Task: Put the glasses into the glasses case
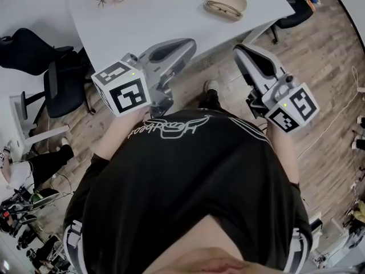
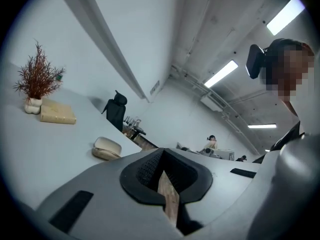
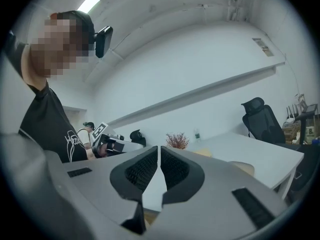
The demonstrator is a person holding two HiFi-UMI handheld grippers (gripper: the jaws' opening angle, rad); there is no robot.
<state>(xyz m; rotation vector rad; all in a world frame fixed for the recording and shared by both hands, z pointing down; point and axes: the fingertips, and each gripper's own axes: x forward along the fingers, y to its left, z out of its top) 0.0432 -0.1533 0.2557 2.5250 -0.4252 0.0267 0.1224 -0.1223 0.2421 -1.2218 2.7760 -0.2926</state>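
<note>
close to the person's body, the left hand-held gripper (image 1: 191, 44) and the right hand-held gripper (image 1: 238, 50) both have jaws pressed together, with nothing between them. no step seems in hand; i judge the task either finished or not begun. farther off, the beige glasses case (image 1: 226, 3) lies closed on the white surface (image 1: 159, 16). the glasses are not seen; reaching it comes first.
</note>
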